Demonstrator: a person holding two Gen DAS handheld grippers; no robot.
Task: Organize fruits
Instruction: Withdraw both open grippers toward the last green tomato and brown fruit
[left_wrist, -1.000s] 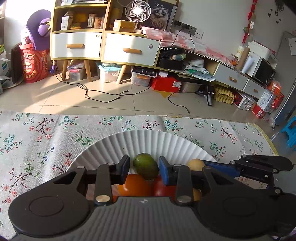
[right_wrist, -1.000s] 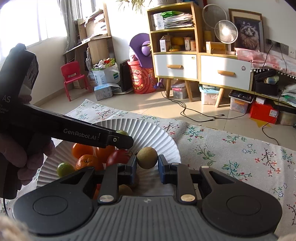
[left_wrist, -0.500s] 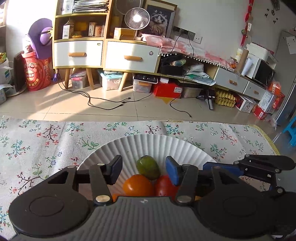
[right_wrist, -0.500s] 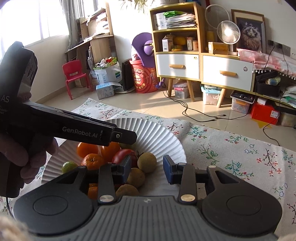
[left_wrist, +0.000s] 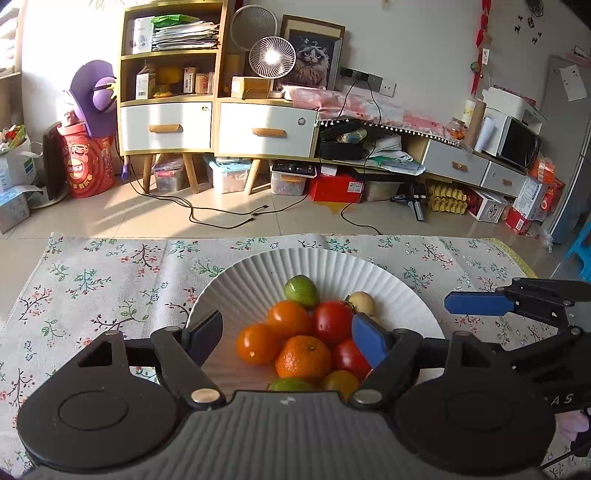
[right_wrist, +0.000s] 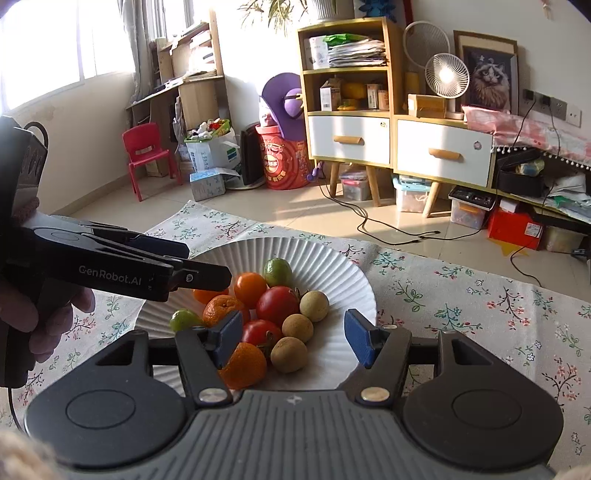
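While round fruits (right_wrist: 277, 304) show no long axis, both jaws have just opened

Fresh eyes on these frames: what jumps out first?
A white paper plate piled with bright fruit sits on the floral tablecloth: oranges, red tomatoes, green limes and brown longans. Both grippers hover at its near edge, the right gripper and the left gripper, jaws just opened and gripping nothing. Behind is a cluttered room with a lit fan.
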